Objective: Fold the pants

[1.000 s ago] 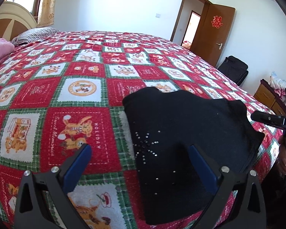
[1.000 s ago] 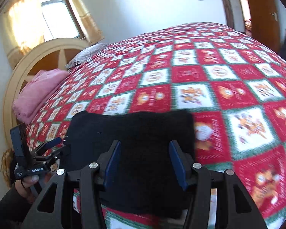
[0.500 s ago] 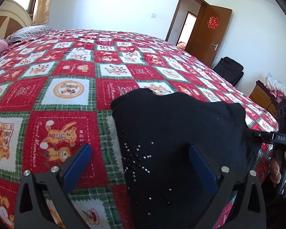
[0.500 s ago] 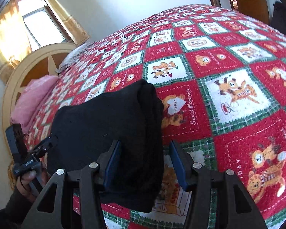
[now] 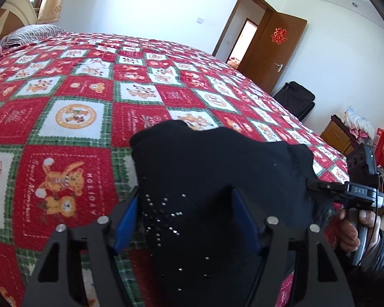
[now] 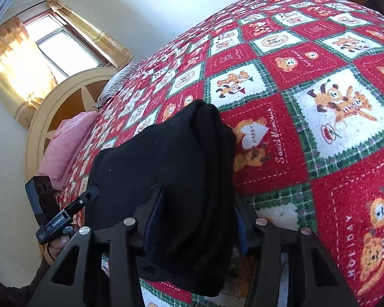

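Observation:
The black pants (image 5: 217,179) lie folded into a thick bundle near the bed's front edge, with a rhinestone star pattern on the near left part. My left gripper (image 5: 187,217) has its blue pads closed in around the bundle's left end. My right gripper (image 6: 194,220) grips the bundle's right end (image 6: 181,166), and the stacked folded layers bulge up between its fingers. Each gripper shows in the other's view: the right one (image 5: 350,194) and the left one (image 6: 61,217), both hand-held.
A red, white and green holiday quilt (image 5: 71,117) covers the bed. Pink bedding (image 6: 66,143) and a striped pillow (image 6: 120,81) lie by the headboard. A black bag (image 5: 297,99), a wooden cabinet (image 5: 340,133) and an open door (image 5: 271,51) stand beyond the bed.
Both grippers have closed in on the ends of the folded pants; the left gripper's wide-open jaws narrowed onto the fabric. The bundle is bunched up and looks lifted slightly.

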Demonstrator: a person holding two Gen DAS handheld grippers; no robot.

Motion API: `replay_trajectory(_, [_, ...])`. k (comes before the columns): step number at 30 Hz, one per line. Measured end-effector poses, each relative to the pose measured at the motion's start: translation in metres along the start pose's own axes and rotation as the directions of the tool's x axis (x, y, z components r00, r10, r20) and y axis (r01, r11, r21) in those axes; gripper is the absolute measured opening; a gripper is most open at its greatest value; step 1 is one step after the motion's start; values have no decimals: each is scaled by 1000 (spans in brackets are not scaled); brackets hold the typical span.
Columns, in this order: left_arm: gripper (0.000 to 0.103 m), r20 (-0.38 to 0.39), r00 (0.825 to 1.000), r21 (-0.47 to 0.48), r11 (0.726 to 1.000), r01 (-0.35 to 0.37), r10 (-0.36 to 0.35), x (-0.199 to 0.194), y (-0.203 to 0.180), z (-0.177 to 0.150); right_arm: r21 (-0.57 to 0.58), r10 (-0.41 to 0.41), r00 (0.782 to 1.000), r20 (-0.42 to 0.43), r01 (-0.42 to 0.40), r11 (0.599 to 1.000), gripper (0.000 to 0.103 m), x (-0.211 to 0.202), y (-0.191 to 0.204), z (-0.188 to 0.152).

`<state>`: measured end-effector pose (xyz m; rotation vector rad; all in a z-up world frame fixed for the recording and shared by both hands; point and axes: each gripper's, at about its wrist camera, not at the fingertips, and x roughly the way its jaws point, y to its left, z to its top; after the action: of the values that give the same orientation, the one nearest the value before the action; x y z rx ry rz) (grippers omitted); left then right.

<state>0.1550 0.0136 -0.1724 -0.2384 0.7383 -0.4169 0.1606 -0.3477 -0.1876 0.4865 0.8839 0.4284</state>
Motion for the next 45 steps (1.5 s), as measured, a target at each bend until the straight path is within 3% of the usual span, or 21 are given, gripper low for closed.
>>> replay_trajectory(1, [68, 1, 1000, -1, 1000, 5, -5, 0, 0, 0, 2, -1, 1000, 2, 1, 1000, 48, 1, -1, 1])
replay_trajectory(6, [32, -4, 998, -51, 997, 64, -64, -5, 6, 1, -18, 16, 1000, 22, -16, 1000, 29, -6, 11, -2])
replay_trajectory(12, [15, 40, 993, -118, 986, 115, -111, -20, 16, 5, -102, 12, 997, 70, -5, 995, 27, -24, 41, 0])
replay_trajectory(15, [14, 72, 989, -138, 981, 135, -126, -34, 23, 9, -131, 40, 996, 77, -30, 991, 27, -29, 59, 8])
replay_trajectory(20, [14, 140, 987, -170, 980, 100, -76, -64, 49, 18, -214, 77, 997, 32, -68, 974, 27, -3, 98, 35])
replay_trajectory(25, [14, 211, 977, -216, 976, 14, 32, -97, 90, 35, -258, 144, 989, -34, -148, 955, 26, 59, 144, 71])
replay_trajectory(29, [14, 238, 957, -224, 968, -115, 169, -117, 126, 43, -274, 198, 976, -88, -215, 937, 26, 114, 180, 88])
replay_trajectory(31, [14, 232, 947, -233, 958, -169, 223, -119, 148, 45, -275, 211, 971, -115, -235, 932, 26, 144, 195, 92])
replay_trajectory(35, [14, 166, 946, -263, 937, -231, 280, -104, 182, 40, -283, 182, 971, -152, -220, 934, 27, 195, 211, 90])
replay_trajectory(37, [18, 148, 947, -265, 934, -240, 286, -97, 189, 34, -272, 161, 973, -166, -202, 941, 27, 209, 207, 90])
replay_trajectory(39, [30, 142, 943, -261, 931, -256, 300, -92, 190, 29, -248, 154, 973, -173, -194, 949, 28, 217, 199, 91])
replay_trajectory(45, [44, 135, 940, -281, 922, -268, 314, -92, 194, 21, -203, 125, 978, -168, -158, 966, 38, 215, 172, 93])
